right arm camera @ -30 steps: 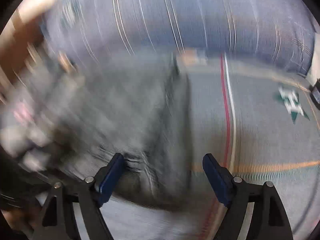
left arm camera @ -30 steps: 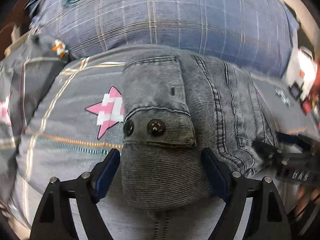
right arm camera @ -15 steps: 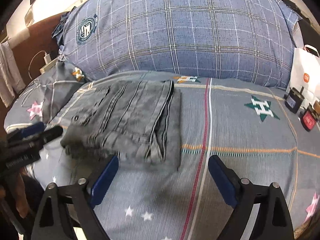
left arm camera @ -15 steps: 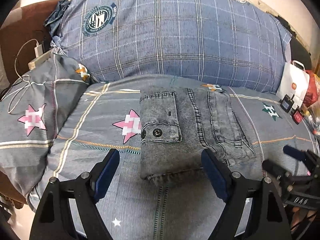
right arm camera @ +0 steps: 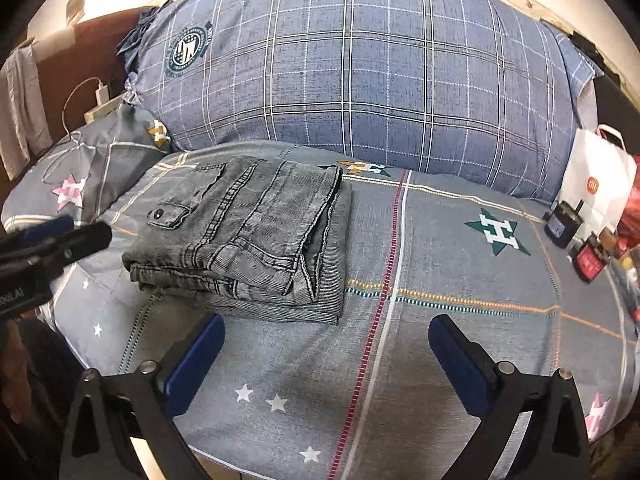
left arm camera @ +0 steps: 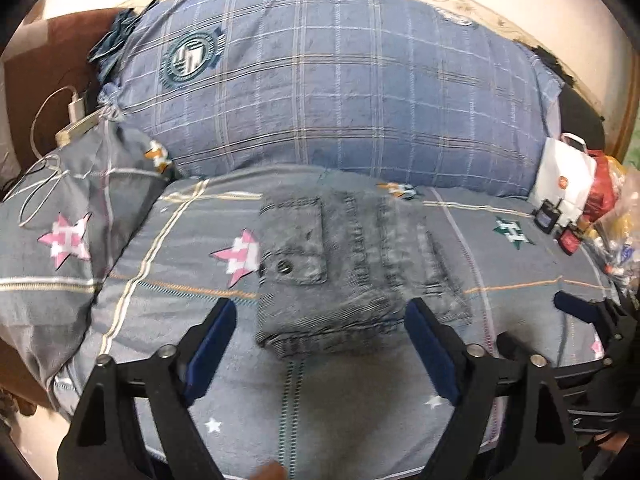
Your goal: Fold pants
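Your left gripper [left arm camera: 320, 344] and right gripper [right arm camera: 326, 356]: jaws just widened, spread, nothing between. Pants [right arm camera: 248, 236] folded compact on bed [right arm camera: 440, 280], 11 o'clock of right gripper; clearance suggests fold complete.

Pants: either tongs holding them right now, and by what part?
Nothing held. Left tongs and right tongs have just been opening, empty; the folded pants lie free on the bed.
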Action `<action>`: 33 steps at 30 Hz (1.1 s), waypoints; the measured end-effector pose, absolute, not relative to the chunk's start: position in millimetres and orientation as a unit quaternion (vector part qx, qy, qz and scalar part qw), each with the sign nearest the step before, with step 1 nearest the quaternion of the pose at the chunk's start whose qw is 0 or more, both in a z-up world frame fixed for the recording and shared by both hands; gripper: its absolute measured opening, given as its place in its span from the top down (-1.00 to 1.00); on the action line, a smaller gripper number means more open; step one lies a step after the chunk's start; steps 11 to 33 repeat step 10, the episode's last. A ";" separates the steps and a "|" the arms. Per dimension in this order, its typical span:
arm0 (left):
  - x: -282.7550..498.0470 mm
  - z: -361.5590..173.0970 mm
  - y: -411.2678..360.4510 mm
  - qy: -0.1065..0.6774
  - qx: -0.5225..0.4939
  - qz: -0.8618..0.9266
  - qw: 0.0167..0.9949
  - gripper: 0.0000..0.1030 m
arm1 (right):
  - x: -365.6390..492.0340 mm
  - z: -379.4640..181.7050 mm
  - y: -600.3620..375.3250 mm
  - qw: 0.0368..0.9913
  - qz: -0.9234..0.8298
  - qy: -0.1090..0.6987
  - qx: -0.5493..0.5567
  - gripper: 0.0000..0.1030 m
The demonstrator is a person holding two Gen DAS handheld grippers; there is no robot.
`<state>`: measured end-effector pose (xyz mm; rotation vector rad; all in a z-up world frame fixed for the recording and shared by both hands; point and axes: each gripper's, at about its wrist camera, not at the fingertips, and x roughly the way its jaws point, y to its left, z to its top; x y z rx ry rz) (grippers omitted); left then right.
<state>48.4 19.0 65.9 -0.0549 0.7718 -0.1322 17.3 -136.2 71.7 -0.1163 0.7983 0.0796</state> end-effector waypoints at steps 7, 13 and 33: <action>66.5 70.9 2.2 0.395 -0.034 -0.097 0.913 -0.96 | 20.5 80.6 -139.7 0.921 0.036 0.383 -0.063 -1.00; 74.4 67.4 3.4 0.402 -0.043 -0.097 0.910 -0.96 | 22.6 82.6 -137.7 0.921 0.040 0.382 -0.064 -1.00; 74.4 67.4 3.4 0.402 -0.043 -0.097 0.910 -0.96 | 22.6 82.6 -137.7 0.921 0.040 0.382 -0.064 -1.00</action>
